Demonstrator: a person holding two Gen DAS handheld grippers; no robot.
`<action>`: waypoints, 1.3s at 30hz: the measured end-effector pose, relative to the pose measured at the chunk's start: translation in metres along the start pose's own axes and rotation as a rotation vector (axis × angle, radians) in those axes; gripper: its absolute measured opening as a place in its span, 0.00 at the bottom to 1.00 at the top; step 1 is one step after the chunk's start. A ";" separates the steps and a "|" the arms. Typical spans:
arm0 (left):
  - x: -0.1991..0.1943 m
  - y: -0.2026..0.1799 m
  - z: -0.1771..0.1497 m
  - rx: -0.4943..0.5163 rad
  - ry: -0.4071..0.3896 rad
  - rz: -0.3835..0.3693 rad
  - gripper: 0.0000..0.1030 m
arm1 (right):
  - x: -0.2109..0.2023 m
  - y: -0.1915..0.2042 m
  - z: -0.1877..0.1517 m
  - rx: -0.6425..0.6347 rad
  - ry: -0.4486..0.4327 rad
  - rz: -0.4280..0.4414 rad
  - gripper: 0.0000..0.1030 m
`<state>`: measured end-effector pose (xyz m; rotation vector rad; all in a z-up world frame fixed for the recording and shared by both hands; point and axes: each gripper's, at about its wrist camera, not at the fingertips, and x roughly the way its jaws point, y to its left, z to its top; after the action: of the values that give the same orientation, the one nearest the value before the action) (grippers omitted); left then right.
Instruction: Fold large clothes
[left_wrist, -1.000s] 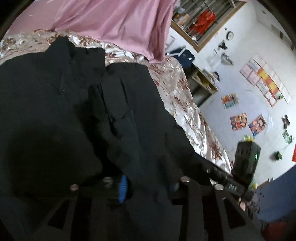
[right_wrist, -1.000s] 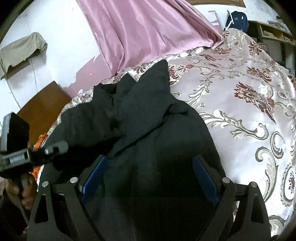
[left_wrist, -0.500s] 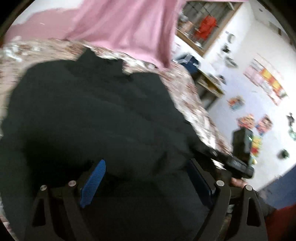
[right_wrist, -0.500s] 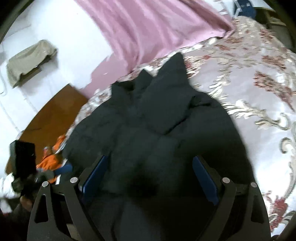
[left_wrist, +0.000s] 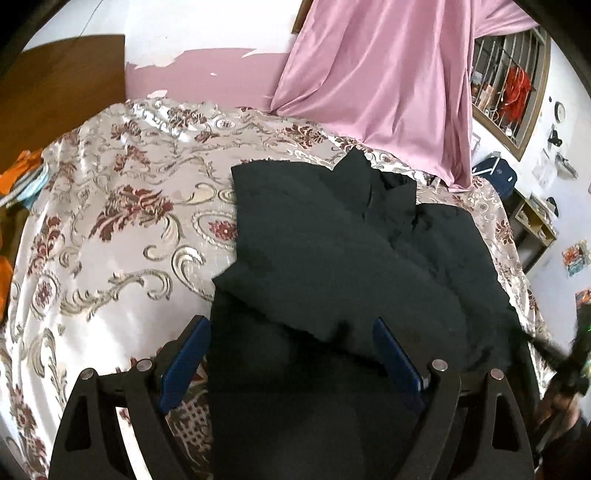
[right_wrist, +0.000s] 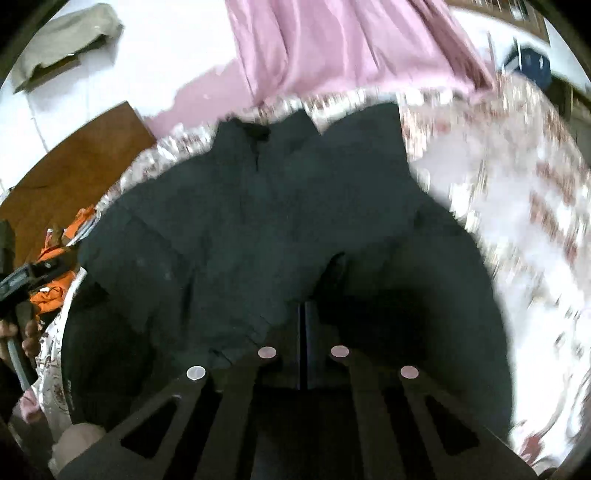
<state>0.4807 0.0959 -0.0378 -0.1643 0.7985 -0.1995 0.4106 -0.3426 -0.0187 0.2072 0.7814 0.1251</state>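
On the bedspread (left_wrist: 110, 236), the black jacket (left_wrist: 332, 258) lies lengthwise, collar away; left gripper (left_wrist: 291, 354) wide, right gripper (right_wrist: 303, 332) closed.

Location: a home bedroom. Indicators: a bed with a floral satin bedspread (left_wrist: 122, 229); a pink curtain (left_wrist: 376, 81) at the far wall; a barred window (left_wrist: 509, 88) at far right; posters (left_wrist: 574, 254) and a wall clock (left_wrist: 560, 110) on the right wall.

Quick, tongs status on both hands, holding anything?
Left tongs: open, black garment lies between the pads, not gripped.
Right tongs: shut; whether any of the garment is pinched cannot be told.
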 end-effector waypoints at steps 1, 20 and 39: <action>0.001 -0.003 0.002 0.013 -0.006 0.001 0.86 | -0.008 0.001 0.005 -0.024 -0.029 -0.026 0.02; 0.100 -0.076 0.044 0.313 0.098 -0.083 0.86 | 0.066 0.052 0.079 -0.264 0.067 0.063 0.51; 0.133 -0.089 0.015 0.498 0.204 0.004 0.85 | 0.124 0.050 0.041 -0.323 0.225 0.083 0.54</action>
<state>0.5720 -0.0208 -0.0996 0.3322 0.9272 -0.4089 0.5249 -0.2768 -0.0636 -0.0831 0.9637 0.3552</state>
